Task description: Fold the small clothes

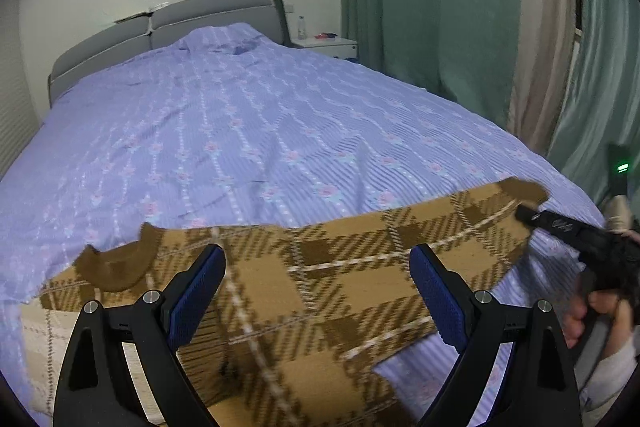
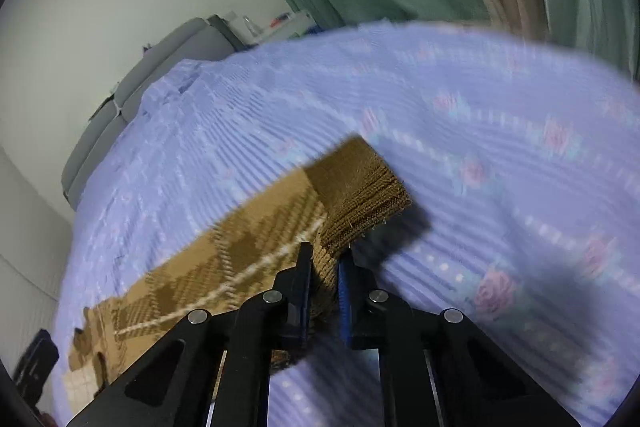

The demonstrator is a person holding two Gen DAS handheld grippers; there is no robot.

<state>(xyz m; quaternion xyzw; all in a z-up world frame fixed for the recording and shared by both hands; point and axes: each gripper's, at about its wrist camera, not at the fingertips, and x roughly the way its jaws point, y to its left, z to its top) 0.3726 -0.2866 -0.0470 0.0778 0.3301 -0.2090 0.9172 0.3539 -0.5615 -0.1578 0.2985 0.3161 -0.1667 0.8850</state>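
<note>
Left wrist | bedspread (image 1: 240, 115) around sweater (image 1: 340, 287) | curtain (image 1: 420, 7) behind

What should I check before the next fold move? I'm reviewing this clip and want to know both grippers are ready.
1. Right gripper shut on the sweater's dark ribbed cuff: ok, fabric is pinched between its pads.
2. Left gripper holding cloth: not ok, its jaws stand wide open above the plaid.
3. Sweater lying on the bedspread, not hanging off: ok in the part that shows; its near edge is hidden.
4. Space on the bedspread beyond the sweater: ok.
5. Sweater spread flat: cannot tell, the collar end looks rumpled and the picture is blurred.
</note>
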